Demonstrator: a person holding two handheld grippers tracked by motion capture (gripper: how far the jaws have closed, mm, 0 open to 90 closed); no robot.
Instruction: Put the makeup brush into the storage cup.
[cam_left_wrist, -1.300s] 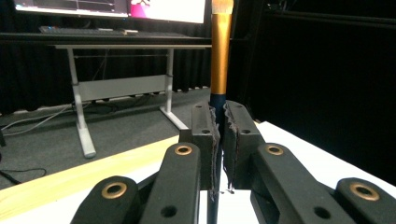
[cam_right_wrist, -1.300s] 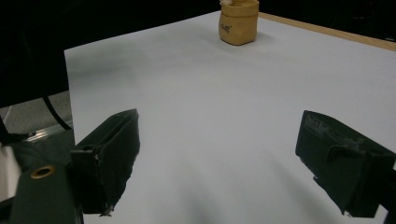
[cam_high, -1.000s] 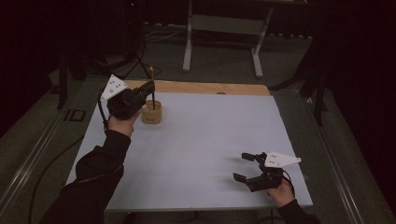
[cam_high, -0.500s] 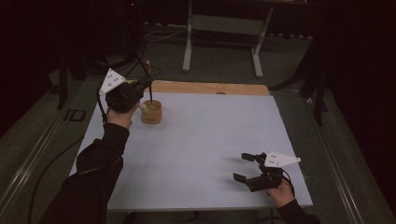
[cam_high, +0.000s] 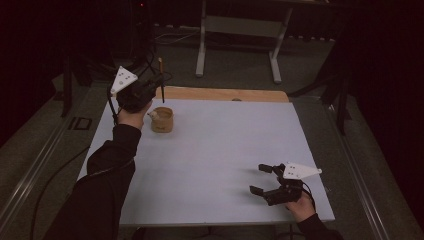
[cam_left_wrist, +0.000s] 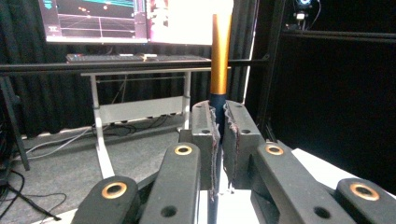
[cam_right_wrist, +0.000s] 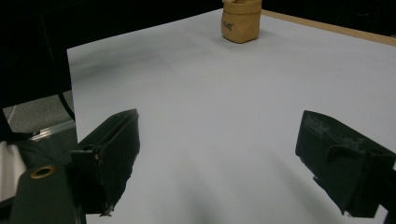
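Black jaws of the right gripper (cam_high: 270, 179) stand wide apart with nothing between them; it rests low on the white table (cam_high: 225, 160) at about 5 o'clock, held by the person's right hand and idle by the look of it. In the right gripper view the jaws frame bare tabletop, with the tan pouch (cam_right_wrist: 240, 19) far off at 12 o'clock.

Middle ground: open white surface, nothing on it.

Far left, about 10 o'clock: the left gripper (cam_high: 152, 87) is raised off the table, clamped tight on a slim brush or pen (cam_high: 161, 80), dark below and orange-gold above, standing upright between the pads. The left gripper view shows the handle (cam_left_wrist: 219, 60) rising straight out of the closed jaws. The small tan pouch (cam_high: 162, 120) sits on the table just below and to the right of that gripper, mouth open, with something pale inside that I cannot identify.

Judgement: the stick is clear of the pouch and in carry. Next move calls for a steady grip and a chosen spot to set it down without tipping the pouch.
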